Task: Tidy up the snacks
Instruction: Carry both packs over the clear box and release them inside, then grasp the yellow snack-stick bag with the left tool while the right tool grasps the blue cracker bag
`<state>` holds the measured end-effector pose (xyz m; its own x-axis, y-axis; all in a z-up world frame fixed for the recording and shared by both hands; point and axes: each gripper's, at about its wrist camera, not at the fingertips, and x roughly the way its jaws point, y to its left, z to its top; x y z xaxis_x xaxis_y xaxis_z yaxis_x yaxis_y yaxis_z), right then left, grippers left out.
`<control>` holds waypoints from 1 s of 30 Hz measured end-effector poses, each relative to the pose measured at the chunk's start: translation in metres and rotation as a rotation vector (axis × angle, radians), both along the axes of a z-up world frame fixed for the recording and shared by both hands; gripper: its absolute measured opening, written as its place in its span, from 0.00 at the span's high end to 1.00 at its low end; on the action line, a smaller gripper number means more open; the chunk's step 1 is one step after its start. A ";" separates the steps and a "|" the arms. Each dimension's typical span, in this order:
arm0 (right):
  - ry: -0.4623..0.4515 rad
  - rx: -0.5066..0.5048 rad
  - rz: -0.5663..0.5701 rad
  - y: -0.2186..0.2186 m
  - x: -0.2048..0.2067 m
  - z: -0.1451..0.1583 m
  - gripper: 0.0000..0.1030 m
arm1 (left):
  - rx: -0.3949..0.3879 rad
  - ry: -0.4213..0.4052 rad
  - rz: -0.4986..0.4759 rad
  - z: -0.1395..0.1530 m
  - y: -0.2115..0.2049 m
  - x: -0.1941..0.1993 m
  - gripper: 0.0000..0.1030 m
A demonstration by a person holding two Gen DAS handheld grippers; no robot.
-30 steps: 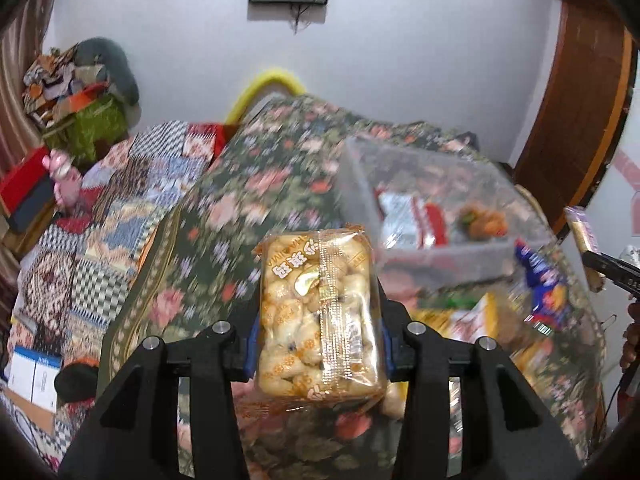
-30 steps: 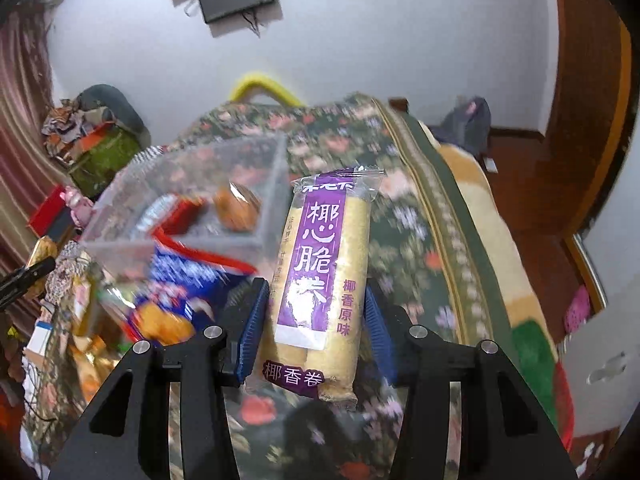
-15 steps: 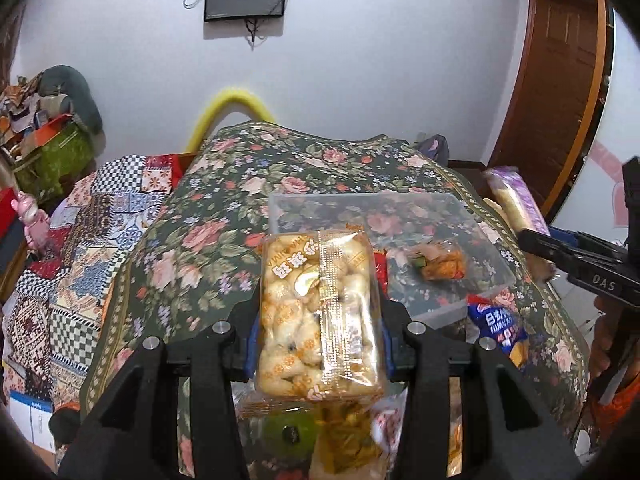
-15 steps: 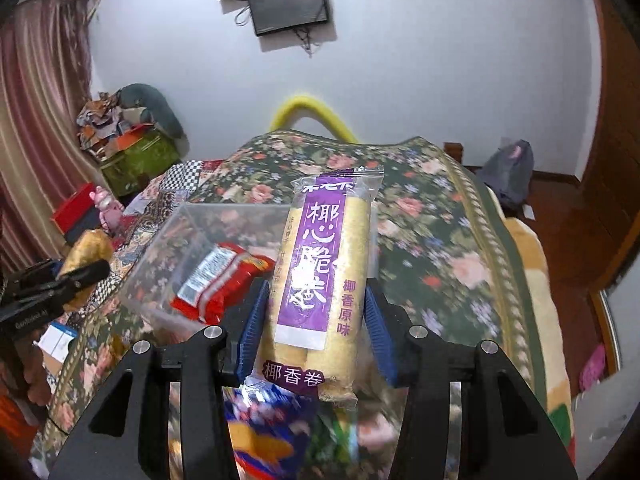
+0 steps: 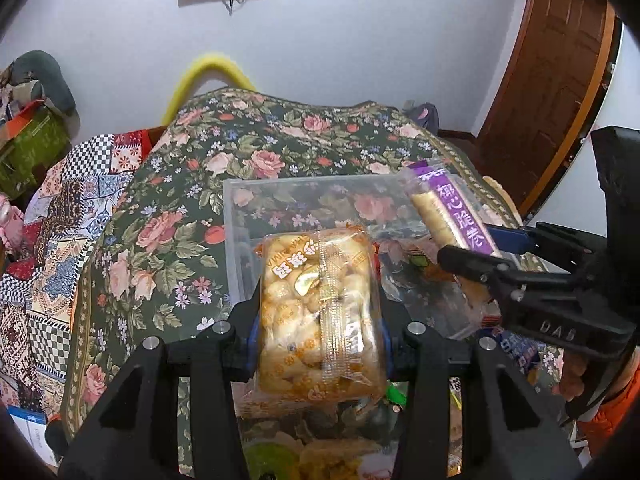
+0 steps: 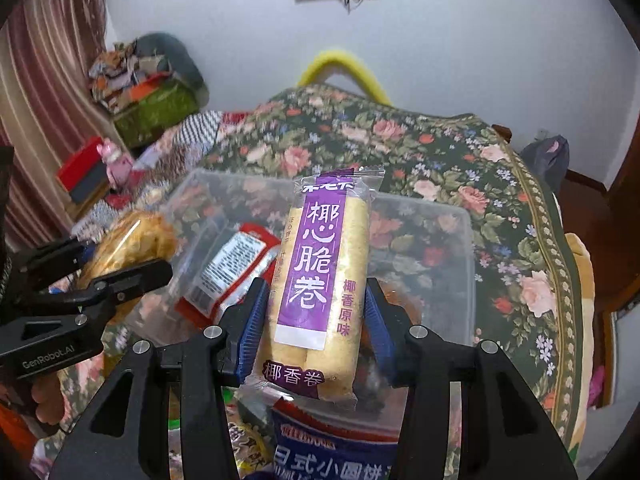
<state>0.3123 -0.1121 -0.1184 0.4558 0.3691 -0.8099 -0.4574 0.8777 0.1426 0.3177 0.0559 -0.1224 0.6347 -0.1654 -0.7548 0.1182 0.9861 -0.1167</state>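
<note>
Between the left gripper's [image 5: 320, 320] closed jaws sits a clear pack of golden biscuits [image 5: 320, 316], upright. Beside it, the right gripper [image 6: 312, 320] clamps a purple-labelled coconut roll pack [image 6: 320, 280], both held over a clear plastic bin [image 6: 468, 240] on the floral bedspread [image 5: 160, 240].
</note>
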 end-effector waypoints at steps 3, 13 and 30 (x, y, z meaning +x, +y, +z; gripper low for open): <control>0.025 -0.017 0.027 0.005 0.001 -0.004 0.57 | 0.013 0.010 0.005 -0.004 0.000 0.005 0.57; -0.024 -0.025 0.048 0.003 -0.019 0.011 0.54 | 0.038 -0.026 -0.025 0.006 -0.001 -0.013 0.47; -0.078 0.042 -0.059 -0.060 -0.079 0.028 0.37 | -0.004 -0.062 -0.008 0.010 0.005 -0.103 0.16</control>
